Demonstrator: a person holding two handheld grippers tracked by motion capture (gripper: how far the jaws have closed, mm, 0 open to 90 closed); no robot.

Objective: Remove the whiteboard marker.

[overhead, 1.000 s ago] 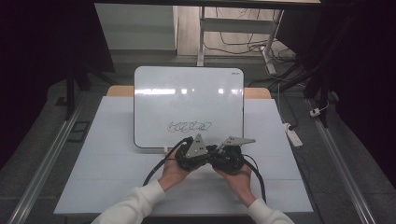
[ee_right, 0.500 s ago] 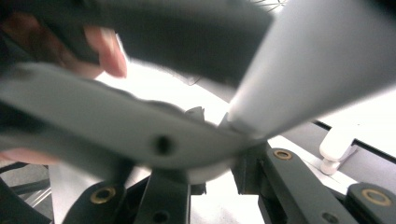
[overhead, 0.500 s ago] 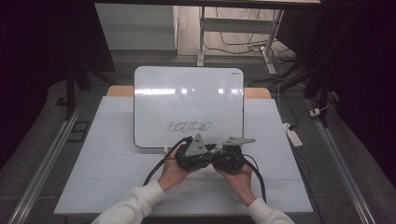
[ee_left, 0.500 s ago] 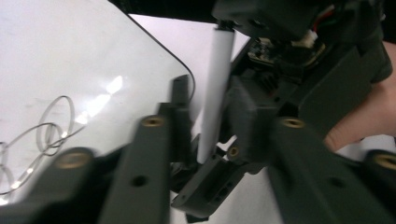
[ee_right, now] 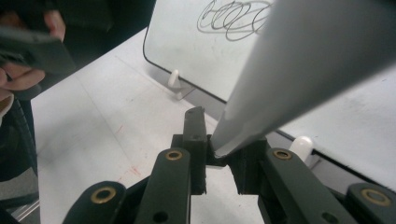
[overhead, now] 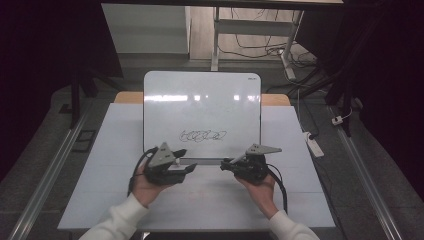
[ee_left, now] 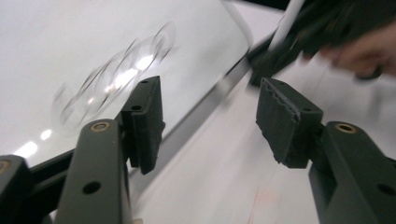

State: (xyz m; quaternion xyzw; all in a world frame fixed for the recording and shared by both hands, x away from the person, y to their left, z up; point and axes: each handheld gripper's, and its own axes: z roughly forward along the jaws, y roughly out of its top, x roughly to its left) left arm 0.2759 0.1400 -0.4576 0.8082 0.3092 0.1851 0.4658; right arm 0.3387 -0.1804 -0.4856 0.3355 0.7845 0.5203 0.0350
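Work in hand: getting a white pen ready at the whiteboard [overhead: 200,110], judging by the grip and the drawing already there.
Right gripper [ee_right: 219,140]: clenched on the white pen [ee_right: 303,70], pinched near one end between the pads, the long body slanting up and away towards the board; probably held low like this to leave the rest of the barrel free.
White pen, place: in the right gripper, above the near edge of the whiteboard, off the table [overhead: 120,150]; seen from the left gripper view as a pale stick [ee_left: 288,21] rising out of the far gripper.
Which end points at the board: cannot tell, too blurred and too close.
Left gripper [ee_left: 210,121]: released, having just been opening, nothing between the pads; held low over the table just in front of the board's near edge, apparently out of the way of the pen hand.
Spacing of the hands: well apart, left gripper [overhead: 187,167] at the board's near left, right gripper [overhead: 225,164] at its near right, tips pointing towards each other.
Scribble [overhead: 202,135]: black loops in the lower middle of the board, close to the right gripper, so within easy reach of the pen.
Whiteboard: flat on the table, square to the person, near edge just beyond both grippers.
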